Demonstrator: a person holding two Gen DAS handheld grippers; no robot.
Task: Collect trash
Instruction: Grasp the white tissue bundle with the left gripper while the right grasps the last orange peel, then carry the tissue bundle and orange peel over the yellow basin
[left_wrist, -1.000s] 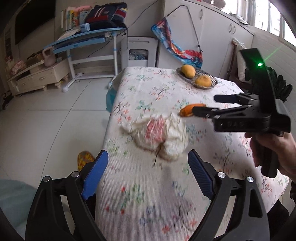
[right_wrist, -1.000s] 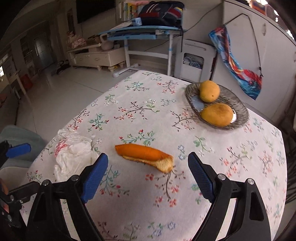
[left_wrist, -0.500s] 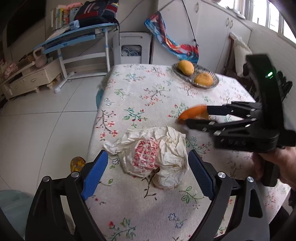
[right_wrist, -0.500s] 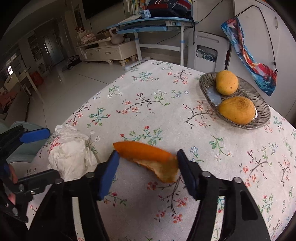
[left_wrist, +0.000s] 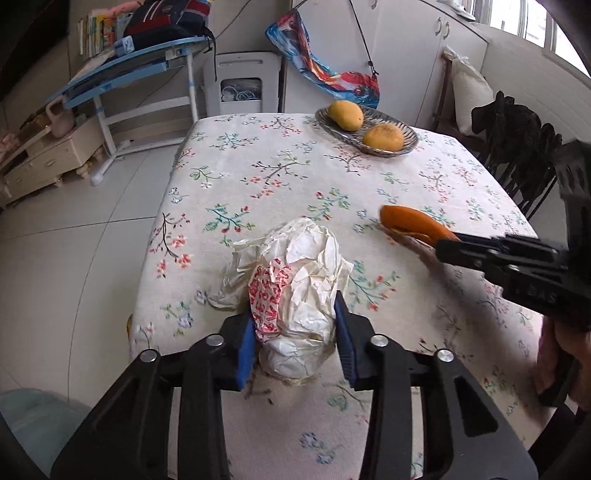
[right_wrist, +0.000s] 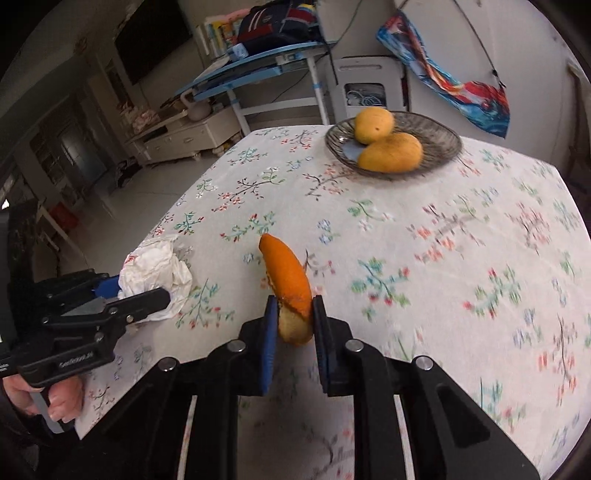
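A crumpled white paper wrapper with red print lies near the front left corner of the floral tablecloth. My left gripper has its jaws closing around it, and both blue pads press into its sides. The wrapper and the left gripper's fingers also show at the left of the right wrist view. To the right, a curved orange peel sticks out forward from my right gripper, which is shut on its pale near end. In the left wrist view the peel juts from the black finger tips.
A grey glass dish with two yellow mangoes stands at the table's far side. The table's left edge drops to a tiled floor. A chair draped with dark cloth stands at the right. A hand holds the right gripper.
Both grippers went from wide open to closed, the left on the wrapper, the right on the peel. The right gripper rolled, and the peel now points away instead of lying crosswise.
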